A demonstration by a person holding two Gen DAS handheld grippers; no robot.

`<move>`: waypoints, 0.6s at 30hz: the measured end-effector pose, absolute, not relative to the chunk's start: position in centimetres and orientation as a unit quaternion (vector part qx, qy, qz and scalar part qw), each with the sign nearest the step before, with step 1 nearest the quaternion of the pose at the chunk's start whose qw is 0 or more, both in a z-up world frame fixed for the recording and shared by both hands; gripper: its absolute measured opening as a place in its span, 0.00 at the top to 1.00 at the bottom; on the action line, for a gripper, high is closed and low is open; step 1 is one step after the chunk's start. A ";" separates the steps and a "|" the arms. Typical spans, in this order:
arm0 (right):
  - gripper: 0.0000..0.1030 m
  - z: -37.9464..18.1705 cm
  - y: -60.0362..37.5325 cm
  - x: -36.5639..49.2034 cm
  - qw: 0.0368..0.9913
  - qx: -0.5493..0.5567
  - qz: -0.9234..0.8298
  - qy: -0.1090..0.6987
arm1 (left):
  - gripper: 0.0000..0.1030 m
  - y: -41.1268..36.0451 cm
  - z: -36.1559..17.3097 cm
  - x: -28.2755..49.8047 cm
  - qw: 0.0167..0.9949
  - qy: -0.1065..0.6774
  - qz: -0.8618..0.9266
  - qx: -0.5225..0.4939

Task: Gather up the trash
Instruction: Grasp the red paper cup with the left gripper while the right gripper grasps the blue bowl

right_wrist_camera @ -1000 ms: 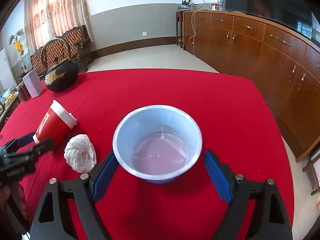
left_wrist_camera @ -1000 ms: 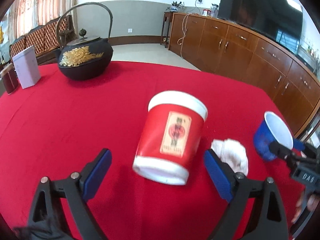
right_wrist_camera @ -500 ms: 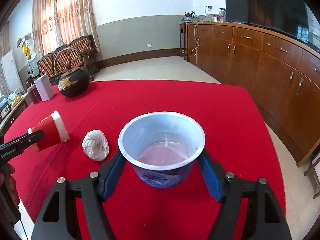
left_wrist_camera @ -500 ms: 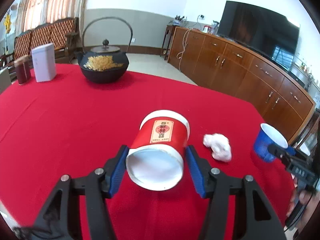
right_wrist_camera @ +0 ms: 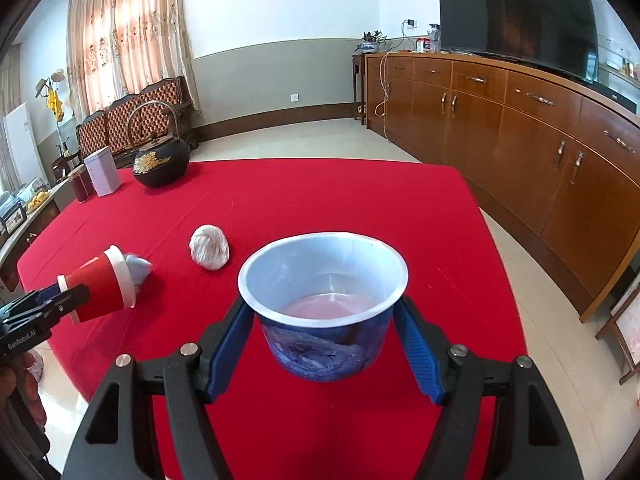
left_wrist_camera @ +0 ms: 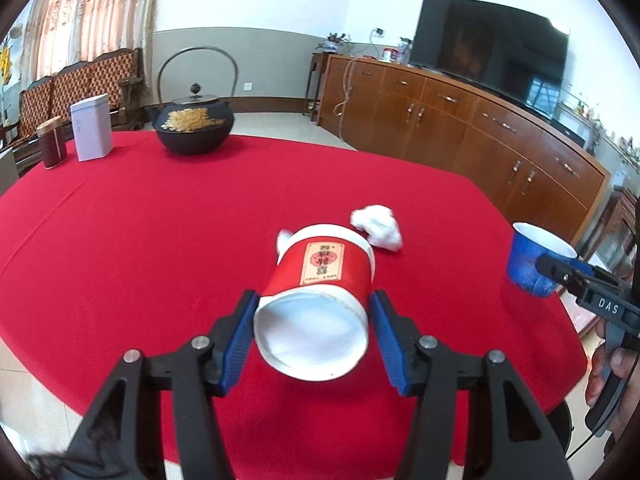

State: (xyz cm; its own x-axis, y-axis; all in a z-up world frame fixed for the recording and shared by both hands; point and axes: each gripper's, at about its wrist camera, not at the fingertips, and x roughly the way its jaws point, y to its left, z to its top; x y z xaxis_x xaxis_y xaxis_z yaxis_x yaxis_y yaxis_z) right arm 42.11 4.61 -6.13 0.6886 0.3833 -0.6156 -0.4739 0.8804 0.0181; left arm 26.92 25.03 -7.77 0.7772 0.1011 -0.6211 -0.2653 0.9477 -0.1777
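A red paper cup (left_wrist_camera: 324, 272) with white rims lies on its side, lifted off the red tablecloth (left_wrist_camera: 160, 220). My left gripper (left_wrist_camera: 314, 308) is shut on it, base toward the camera. A bit of crumpled tissue (right_wrist_camera: 138, 268) sticks out of its mouth. My right gripper (right_wrist_camera: 324, 312) is shut on an upright blue cup (right_wrist_camera: 324, 336) that has a pinkish residue inside. It is held above the table's near right part. A crumpled white tissue ball (right_wrist_camera: 209, 247) lies on the cloth between and beyond the two cups.
At the table's far left stand a black iron teapot (left_wrist_camera: 194, 128), a white tin (left_wrist_camera: 92, 128) and a dark red jar (left_wrist_camera: 51, 146). A long wooden sideboard (right_wrist_camera: 520, 140) with a TV runs along the right. Tiled floor shows past the table's edges.
The left gripper's jaws closed on the red cup, which lay on the cloth, and raised it. Both grippers drew back and rose with their cups; the tissue ball stayed put.
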 end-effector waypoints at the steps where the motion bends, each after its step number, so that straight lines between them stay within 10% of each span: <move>1: 0.29 -6.0 4.0 41.5 0.917 -0.072 0.232 0.316 | 0.44 24.6 -7.8 26.7 0.934 0.320 0.096 -0.125; 18: 0.29 -6.3 -0.8 38.6 0.916 -0.056 0.218 0.331 | 0.44 20.3 -7.6 24.9 0.939 0.318 0.086 -0.100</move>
